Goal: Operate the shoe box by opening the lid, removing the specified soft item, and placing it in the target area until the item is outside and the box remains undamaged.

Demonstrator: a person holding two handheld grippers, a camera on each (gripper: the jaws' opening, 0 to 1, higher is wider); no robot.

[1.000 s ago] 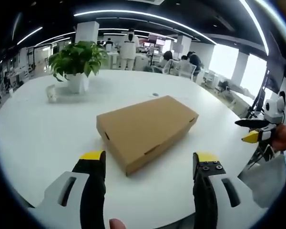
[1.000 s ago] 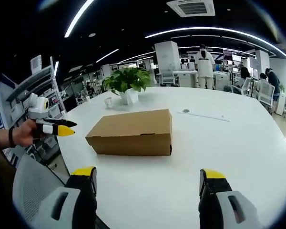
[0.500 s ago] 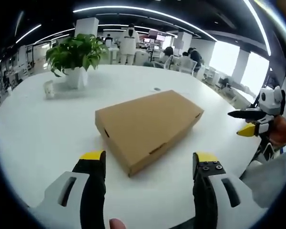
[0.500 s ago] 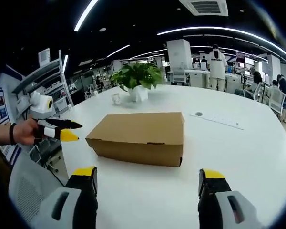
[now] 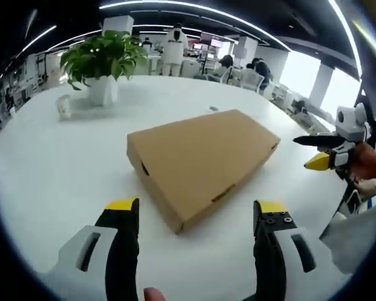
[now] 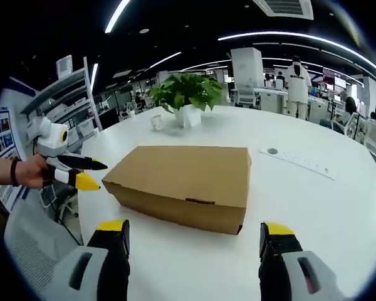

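Office desks and ceiling lights ring a broad white counter [image 5: 44, 169] where the closed shoe box [image 5: 203, 160] lies, lid down, a potted plant [image 5: 100, 63] well behind it. Left gripper [image 5: 194, 216] and right gripper [image 6: 194, 235] hover near it, jaws apart and empty. Opening hasn't begun; next likely calls for catching the lid's front edge.

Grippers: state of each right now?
Left gripper: open, holding nothing, short of the shoe box.
Right gripper: open, holding nothing.
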